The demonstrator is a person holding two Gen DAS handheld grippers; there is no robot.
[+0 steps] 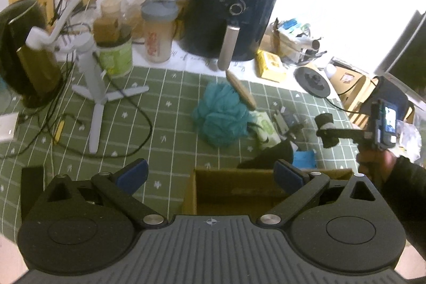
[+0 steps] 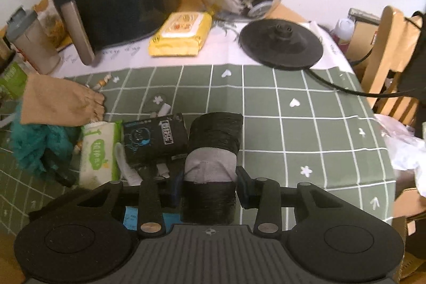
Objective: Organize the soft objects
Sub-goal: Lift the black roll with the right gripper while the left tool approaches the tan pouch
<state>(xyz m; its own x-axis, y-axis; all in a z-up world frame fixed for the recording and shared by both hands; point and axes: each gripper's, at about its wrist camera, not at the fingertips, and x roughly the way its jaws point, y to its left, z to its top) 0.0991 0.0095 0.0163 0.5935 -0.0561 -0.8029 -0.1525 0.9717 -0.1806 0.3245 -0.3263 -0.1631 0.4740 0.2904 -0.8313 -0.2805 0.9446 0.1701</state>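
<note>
Left gripper [image 1: 210, 177], lower centre of its view, gapes empty above a cardboard box [image 1: 266, 193]. Right gripper [image 2: 210, 184], lower centre, clasps a black-and-grey fabric roll [image 2: 213, 148] at mid-length: likely light, squashy, best held across its middle.

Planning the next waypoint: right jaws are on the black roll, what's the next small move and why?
Probably carry the black roll over to the open cardboard box. The right gripper has its jaws clamped on the roll, which looks lifted off the green cloth; the left gripper is open and holds nothing, over the box.
</note>
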